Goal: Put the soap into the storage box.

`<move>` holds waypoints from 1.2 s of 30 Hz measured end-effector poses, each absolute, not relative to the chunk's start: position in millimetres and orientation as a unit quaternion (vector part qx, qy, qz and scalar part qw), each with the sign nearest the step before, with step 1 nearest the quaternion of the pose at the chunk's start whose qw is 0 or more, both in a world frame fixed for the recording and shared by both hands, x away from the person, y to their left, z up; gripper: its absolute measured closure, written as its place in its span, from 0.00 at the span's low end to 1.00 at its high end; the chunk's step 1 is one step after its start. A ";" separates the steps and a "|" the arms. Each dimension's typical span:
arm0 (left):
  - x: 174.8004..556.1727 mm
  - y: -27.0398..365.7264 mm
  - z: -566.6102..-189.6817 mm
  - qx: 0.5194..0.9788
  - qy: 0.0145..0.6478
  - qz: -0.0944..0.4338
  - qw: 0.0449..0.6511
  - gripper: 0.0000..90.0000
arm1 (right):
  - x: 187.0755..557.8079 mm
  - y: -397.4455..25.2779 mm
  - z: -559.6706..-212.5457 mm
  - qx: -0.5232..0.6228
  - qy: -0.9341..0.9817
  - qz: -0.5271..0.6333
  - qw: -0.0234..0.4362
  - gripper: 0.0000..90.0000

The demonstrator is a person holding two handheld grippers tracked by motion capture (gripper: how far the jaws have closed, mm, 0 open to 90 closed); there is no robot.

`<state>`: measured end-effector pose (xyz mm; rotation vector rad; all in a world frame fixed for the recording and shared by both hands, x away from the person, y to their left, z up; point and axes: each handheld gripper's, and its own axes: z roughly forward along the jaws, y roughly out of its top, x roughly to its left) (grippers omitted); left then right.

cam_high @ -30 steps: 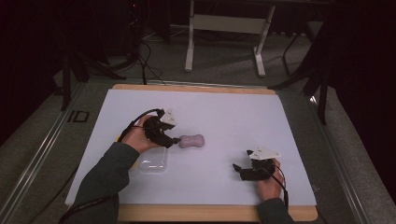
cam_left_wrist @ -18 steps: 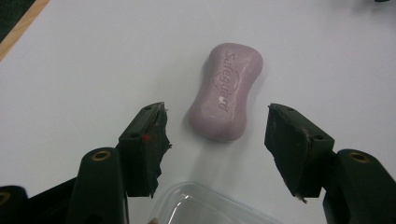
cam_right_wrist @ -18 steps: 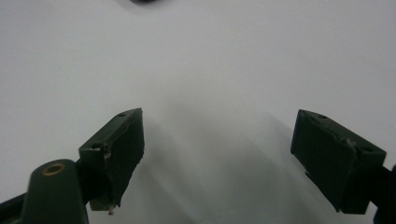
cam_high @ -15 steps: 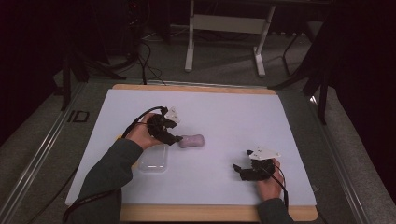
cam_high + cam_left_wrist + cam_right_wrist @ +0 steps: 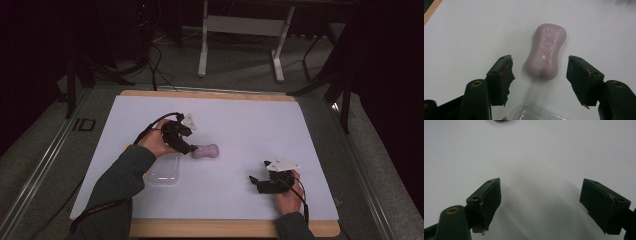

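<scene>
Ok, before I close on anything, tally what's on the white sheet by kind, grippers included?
Pale purple kidney-shaped soap bar: 1
Clear plastic rectangular soap dish: 1
Black two-jaw grippers: 2, the left gripper and the right gripper, both open
Total: 4

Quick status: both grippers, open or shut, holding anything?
Left gripper: open, fingers either side of the pink soap bar, not gripping it.
Right gripper: open, holding nothing, over the white table sheet.
</scene>
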<state>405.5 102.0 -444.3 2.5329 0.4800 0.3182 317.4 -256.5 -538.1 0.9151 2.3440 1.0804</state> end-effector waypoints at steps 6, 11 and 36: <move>406.7 96.6 -445.9 0.942 0.174 0.114 0.263 0.42 | 317.4 -256.5 -538.1 0.327 0.839 0.386 0.200 0.19; 410.2 93.9 -448.5 0.944 0.176 0.112 0.257 0.42 | 317.5 -256.5 -538.1 0.327 0.839 0.386 0.200 0.19; 421.6 75.1 -463.3 0.956 0.166 0.091 0.225 0.37 | 317.2 -255.8 -538.3 0.324 0.840 0.385 0.200 0.19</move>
